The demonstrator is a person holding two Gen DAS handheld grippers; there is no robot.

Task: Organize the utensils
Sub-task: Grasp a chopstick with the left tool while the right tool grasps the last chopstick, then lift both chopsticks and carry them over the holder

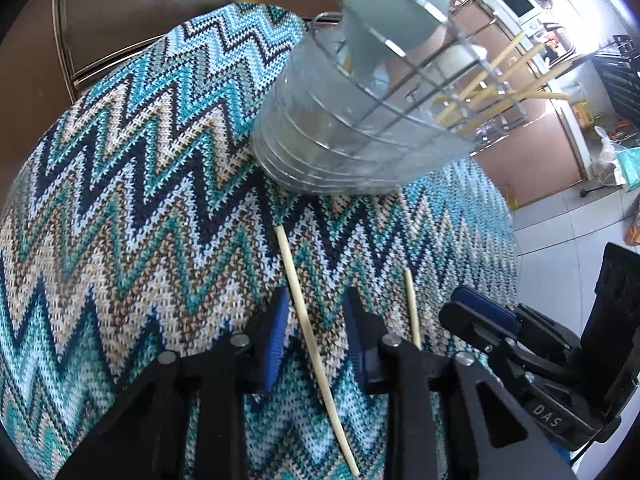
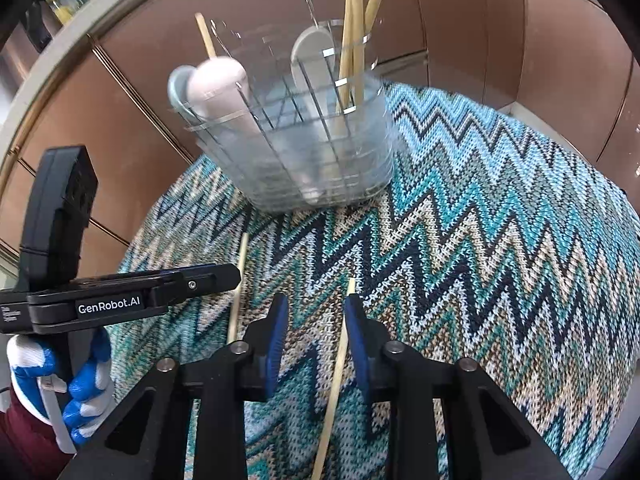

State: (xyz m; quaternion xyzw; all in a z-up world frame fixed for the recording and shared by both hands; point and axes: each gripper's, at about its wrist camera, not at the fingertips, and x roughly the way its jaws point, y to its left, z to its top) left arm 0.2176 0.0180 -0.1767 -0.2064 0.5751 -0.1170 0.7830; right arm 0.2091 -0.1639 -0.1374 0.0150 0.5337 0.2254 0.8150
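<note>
Two pale wooden chopsticks lie on a zigzag-knit cloth (image 1: 140, 184). In the left wrist view one chopstick (image 1: 308, 328) runs between the fingers of my open left gripper (image 1: 316, 332); the other chopstick (image 1: 412, 308) lies just to its right. In the right wrist view my open right gripper (image 2: 316, 332) straddles one chopstick (image 2: 338, 372), close to its right finger; the second chopstick (image 2: 238, 288) lies to the left, under my left gripper (image 2: 224, 276). A clear plastic utensil holder (image 2: 304, 148) stands beyond, holding spoons and several chopsticks; it also shows in the left wrist view (image 1: 352, 128).
The cloth covers a round table (image 2: 500, 220) next to brown cabinet panels (image 2: 472, 16). A gloved hand (image 2: 80, 384) holds the left gripper. In the left wrist view the right gripper (image 1: 500, 324) sits at the right, over white floor tiles (image 1: 560, 240).
</note>
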